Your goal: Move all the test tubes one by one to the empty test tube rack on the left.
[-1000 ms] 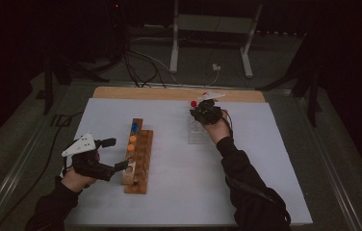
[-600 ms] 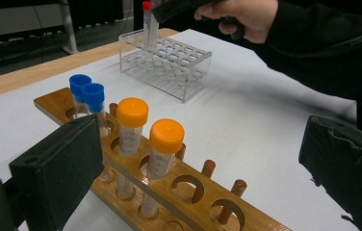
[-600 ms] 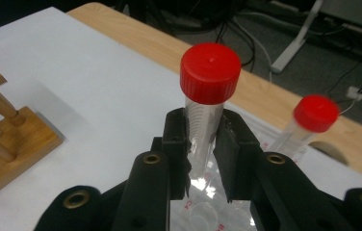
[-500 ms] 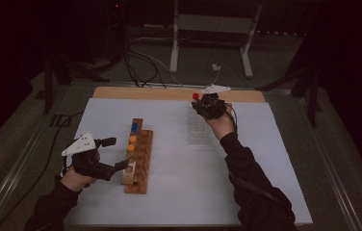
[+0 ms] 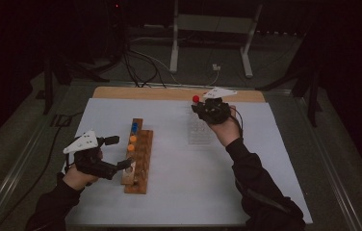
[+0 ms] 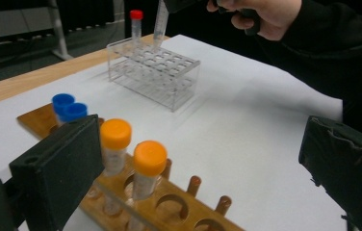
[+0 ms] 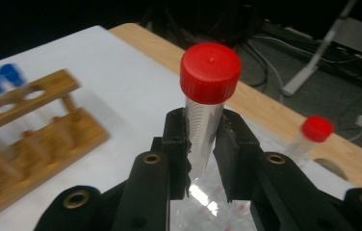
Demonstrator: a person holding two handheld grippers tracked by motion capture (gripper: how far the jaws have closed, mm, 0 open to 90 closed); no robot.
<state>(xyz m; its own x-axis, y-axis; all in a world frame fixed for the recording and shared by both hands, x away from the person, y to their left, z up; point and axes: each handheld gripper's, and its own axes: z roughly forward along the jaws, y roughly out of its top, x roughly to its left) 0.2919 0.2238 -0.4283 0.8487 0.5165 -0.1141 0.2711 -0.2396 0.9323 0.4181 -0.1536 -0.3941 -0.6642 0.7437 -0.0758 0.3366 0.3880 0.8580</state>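
The right gripper [image 7: 202, 144] is clamped on an upright red-capped tube [image 7: 207, 108] standing between its jaws, cap above them, over the clear rack [image 6: 156, 72].

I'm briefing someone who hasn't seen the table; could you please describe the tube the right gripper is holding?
Start at the clear plastic rack at the far side of the white sheet. Just above it, the right gripper pinches a red-capped tube upright. A second red-capped tube stands in the rack; this one is lifted, clamped between black jaws.
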